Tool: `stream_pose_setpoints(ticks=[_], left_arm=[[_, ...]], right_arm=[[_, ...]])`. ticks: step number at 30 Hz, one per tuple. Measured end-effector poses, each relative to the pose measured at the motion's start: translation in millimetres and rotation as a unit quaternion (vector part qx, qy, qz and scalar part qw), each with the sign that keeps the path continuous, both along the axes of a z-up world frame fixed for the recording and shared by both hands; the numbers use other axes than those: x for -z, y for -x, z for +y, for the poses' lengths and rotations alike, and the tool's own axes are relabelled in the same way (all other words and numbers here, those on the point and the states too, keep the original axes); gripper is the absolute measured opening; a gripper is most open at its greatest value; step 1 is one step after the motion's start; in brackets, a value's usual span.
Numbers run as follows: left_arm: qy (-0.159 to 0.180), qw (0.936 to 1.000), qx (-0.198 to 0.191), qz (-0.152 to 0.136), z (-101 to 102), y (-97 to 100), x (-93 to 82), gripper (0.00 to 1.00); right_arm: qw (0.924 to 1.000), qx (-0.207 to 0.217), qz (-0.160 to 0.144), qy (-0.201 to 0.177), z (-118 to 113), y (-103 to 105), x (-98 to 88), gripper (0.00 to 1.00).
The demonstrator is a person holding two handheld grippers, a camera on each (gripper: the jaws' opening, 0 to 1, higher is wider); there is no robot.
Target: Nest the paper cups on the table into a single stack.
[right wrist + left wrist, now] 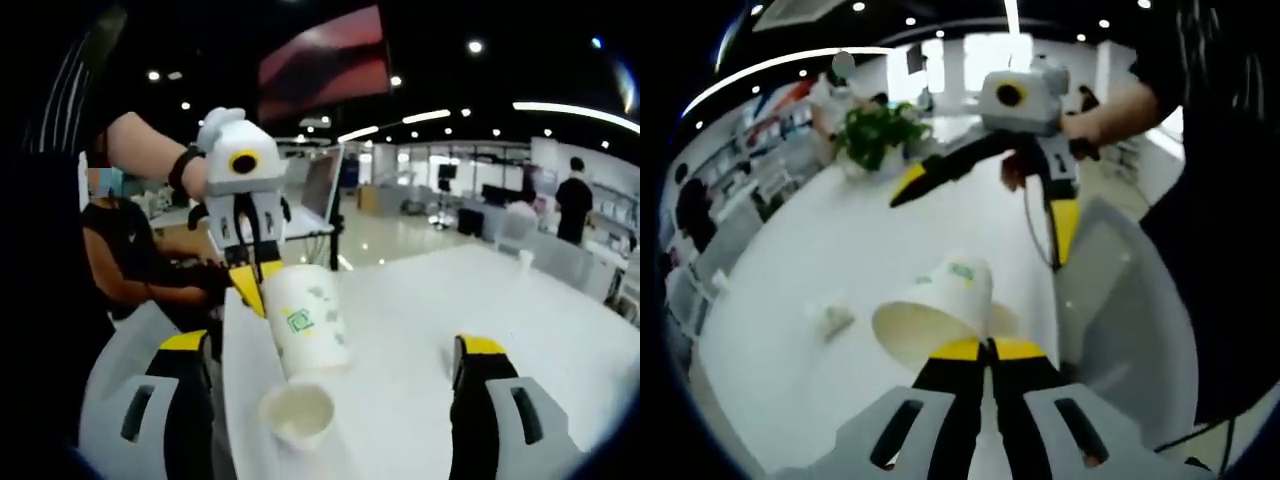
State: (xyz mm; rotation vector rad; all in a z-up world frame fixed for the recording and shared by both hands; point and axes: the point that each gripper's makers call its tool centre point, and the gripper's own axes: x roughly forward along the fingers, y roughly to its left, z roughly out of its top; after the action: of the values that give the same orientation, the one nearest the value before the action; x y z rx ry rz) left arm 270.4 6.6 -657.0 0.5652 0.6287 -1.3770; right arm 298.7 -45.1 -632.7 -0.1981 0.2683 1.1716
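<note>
My left gripper (pixel 990 348) is shut on the rim of a white paper cup (pixel 940 305) with a green logo, whose mouth faces the camera. In the right gripper view that left gripper (pixel 255 280) holds the cup (pixel 305 325) tilted, base down, just above a second paper cup (pixel 297 412) standing upright on the white table (pixel 420 300). My right gripper (pixel 332 347) is open wide, its jaws on either side of both cups and apart from them. From the left gripper view, the right gripper (pixel 978 230) hangs open above the table beyond the held cup.
A potted green plant (pixel 875 130) stands at the far end of the table (pixel 840 240). A small white object (pixel 835 315) lies left of the held cup. A pale grey chair back (pixel 1120 300) stands at the table's edge. A person (pixel 130 250) sits beyond the table.
</note>
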Motion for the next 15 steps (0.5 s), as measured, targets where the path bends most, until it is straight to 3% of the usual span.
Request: stream_pose_setpoints(ticks=[9, 15], left_arm=[[-0.064, 0.9977, 0.019, 0.011, -2, 1.8, 13.3, 0.0], [-0.087, 0.9956, 0.031, 0.015, -6, 4.9, 18.1, 0.0]], right_arm=[[1.0, 0.005, -0.003, 0.004, -10, 3, 4.1, 0.98], [0.9999, 0.01, -0.005, 0.004, -17, 2, 4.5, 0.98]])
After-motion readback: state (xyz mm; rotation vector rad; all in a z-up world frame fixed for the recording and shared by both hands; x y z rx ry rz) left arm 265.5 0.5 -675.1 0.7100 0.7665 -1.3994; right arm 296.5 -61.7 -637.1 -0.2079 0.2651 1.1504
